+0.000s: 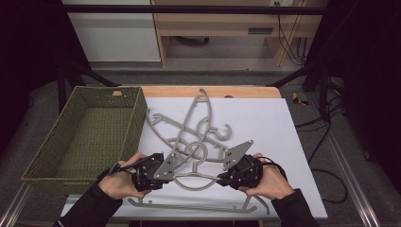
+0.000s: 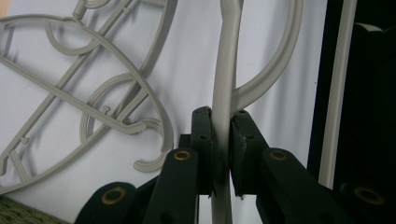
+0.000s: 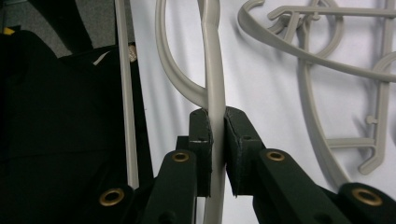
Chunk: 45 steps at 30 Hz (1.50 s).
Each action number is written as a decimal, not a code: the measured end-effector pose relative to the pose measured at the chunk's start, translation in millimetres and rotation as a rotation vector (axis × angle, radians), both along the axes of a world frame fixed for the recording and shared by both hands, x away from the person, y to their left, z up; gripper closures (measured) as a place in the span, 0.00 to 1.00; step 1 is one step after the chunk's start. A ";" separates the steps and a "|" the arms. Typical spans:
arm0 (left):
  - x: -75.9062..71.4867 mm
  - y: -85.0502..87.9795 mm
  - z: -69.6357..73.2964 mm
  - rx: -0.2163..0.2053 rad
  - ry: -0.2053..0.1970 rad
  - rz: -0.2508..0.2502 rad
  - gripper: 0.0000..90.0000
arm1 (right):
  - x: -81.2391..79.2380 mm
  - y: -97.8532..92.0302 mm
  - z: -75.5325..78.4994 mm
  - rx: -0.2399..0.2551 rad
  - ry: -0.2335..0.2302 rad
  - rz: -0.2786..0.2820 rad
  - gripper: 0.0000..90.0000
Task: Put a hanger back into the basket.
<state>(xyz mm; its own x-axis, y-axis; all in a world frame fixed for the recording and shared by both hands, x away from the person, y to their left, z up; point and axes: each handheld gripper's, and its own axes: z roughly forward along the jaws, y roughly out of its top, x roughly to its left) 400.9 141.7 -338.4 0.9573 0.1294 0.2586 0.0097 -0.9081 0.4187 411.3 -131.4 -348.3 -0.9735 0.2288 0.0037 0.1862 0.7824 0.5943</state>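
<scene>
- Hangers: four grey plastic ones counted on the white board [image 1: 288,142], though the tangle makes the count unsure. One is the held hanger [image 1: 196,177], near the front edge between the two hands; two lie crossed in a pile [image 1: 189,127] behind it, mid-board; one front hanger [image 1: 189,206] lies along the near edge.
- Basket: one — a green woven basket [image 1: 42,156], rectangular, standing at the left with its right wall over the board's left edge.
- Grippers: two. The left gripper [image 1: 163,171] is clenched on the held hanger's left arm; the left gripper view shows the grey bar [image 2: 224,116] pinched between both black pads. No earlier picture to compare.
- The right gripper [image 1: 226,178] is likewise clamped on the same hanger's right arm; the right gripper view shows the bar [image 3: 214,112] pressed between its pads.
- Writing: no readable brand or label on hangers, basket or grippers.
- Surface: white board on a wooden table [image 1: 213,91] — its edge shows at the far side.
- Room: grey floor, black frame bars [image 1: 189,9], pale wooden furniture [image 1: 227,23] at the back, cables [image 1: 326,142] on the right.
</scene>
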 end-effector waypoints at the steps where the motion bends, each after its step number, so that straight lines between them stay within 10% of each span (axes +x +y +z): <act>1: -0.3 1.1 0.0 -0.016 0.013 0.003 0.91 | 0.4 -0.8 0.2 0.004 -0.004 0.002 0.90; 14: -1.0 6.0 1.0 -0.162 0.022 0.130 0.91 | 6.6 -12.2 9.2 0.095 -0.093 -0.150 0.77; 28: 18.4 22.1 3.6 -0.302 -0.080 0.385 0.91 | -11.3 -60.9 9.1 0.471 -0.270 -0.543 0.27; 45: 30.5 59.0 55.3 -0.357 -0.150 0.430 0.92 | -32.1 -95.5 -30.8 0.480 -0.256 -0.745 0.07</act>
<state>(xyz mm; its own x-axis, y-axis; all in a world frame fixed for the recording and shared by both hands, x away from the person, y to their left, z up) 431.4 200.7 -283.1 0.7555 0.6029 0.2564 0.2632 -0.6377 0.7239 379.2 -226.9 -379.1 -0.5595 0.8263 0.0647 0.3607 0.1725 0.9166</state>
